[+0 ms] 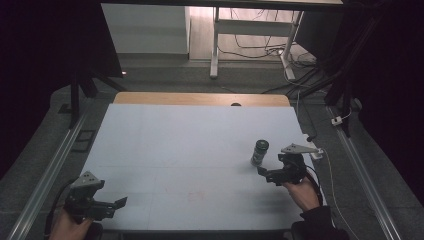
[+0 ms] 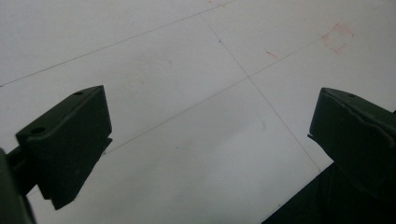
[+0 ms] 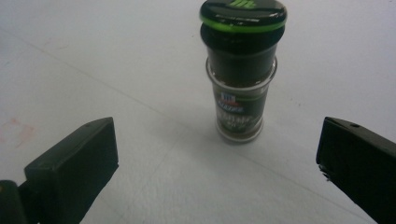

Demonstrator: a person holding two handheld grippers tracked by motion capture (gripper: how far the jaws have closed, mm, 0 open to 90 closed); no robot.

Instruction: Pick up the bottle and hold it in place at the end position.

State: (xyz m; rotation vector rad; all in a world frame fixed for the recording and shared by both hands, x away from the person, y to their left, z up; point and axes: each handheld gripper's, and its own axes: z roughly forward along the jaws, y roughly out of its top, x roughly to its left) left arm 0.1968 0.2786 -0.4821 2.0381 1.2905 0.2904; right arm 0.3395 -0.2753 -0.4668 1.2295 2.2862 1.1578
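Observation:
A small spice jar [image 1: 259, 152] with a dark cap edged in green stands upright on the white table [image 1: 190, 145], right of the middle. My right gripper [image 1: 266, 174] sits just in front of it, held in a hand at the right, and is open. In the right gripper view the spice jar [image 3: 242, 93] stands a little beyond my right gripper [image 3: 217, 154], between the lines of its jaws and untouched. My left gripper [image 1: 118, 205] is at the near left corner, open, with nothing in it. In its own view my left gripper [image 2: 205, 135] spreads wide over bare table [image 2: 187, 84].
A faint red square mark [image 2: 337, 37] is drawn on the table sheet. A wooden strip [image 1: 200, 98] runs along the far edge. Metal rails [image 1: 55, 165] flank both sides. White desk legs [image 1: 215, 45] and cables [image 1: 300, 60] lie on the floor beyond.

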